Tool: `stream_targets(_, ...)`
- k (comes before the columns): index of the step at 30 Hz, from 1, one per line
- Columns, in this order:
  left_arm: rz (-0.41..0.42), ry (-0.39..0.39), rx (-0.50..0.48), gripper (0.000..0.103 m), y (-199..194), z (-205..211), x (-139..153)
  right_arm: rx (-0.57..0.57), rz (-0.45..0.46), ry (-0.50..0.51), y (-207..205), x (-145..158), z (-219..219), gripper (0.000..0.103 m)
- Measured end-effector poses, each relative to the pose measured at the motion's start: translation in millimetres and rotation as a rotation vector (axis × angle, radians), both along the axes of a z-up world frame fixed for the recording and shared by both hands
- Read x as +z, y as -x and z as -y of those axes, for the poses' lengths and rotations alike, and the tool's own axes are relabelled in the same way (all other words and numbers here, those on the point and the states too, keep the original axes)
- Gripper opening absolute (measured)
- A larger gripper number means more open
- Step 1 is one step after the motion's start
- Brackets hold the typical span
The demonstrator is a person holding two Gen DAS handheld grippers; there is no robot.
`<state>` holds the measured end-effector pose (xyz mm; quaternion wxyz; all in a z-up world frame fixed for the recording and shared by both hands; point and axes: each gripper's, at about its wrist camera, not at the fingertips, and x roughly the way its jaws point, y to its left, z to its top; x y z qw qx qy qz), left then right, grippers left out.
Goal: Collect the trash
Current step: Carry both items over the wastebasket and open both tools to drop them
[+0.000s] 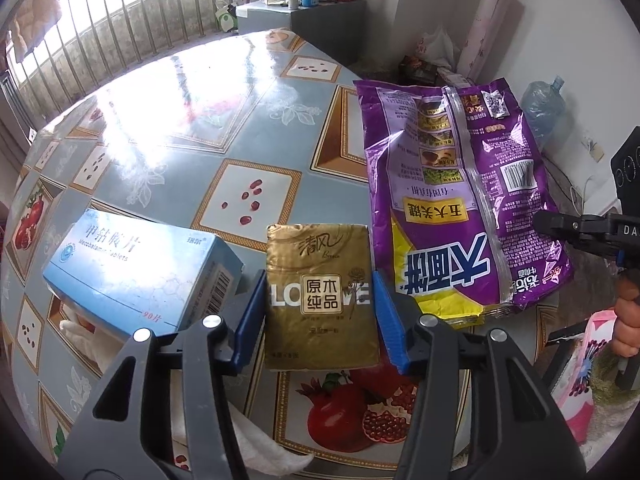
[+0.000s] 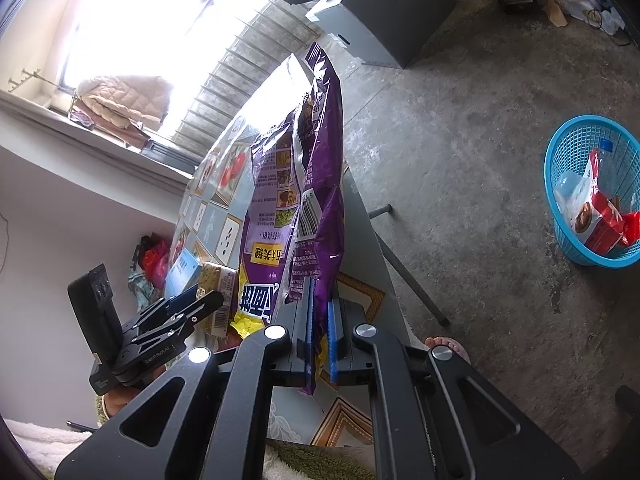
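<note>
Counter [image 1: 256,128]: round top, glossy blue cloth printed with pomegranates; strong window glare.

Purple bag [image 2: 298,208]: large crinkled foil snack pack, yellow panel, barcode, clear back seam. It lies along the counter's right edge. Right tongs [image 2: 319,344] are closed on its near edge; foil is pinched flat between the blue pads.

Blue basket [image 2: 592,192]: on the concrete floor, well apart from the counter, already holding red and white wrappers. Judged destination.

Medicine box [image 1: 140,276]: light blue, at the left, resting on white tissue.

Gold tissue pack [image 1: 322,296]: small, flat, shiny. Left tongs [image 1: 320,312] stand open astride it, pads just beside each long side, not visibly gripping.

Advice: lift the bag clear before swinging toward the basket; thin slippery foil may slide out, so keep the squeeze firm.
</note>
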<state>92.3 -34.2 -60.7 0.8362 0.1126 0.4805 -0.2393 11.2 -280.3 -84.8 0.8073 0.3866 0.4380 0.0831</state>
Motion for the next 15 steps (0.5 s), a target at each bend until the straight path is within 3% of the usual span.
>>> stream_targets(15, 0.051, 0.029, 0.02, 0.049, 11.7, -10.4, 18.3, -0.005, 0.029, -0.012, 3.8, 7.0, 2.2, 0.006)
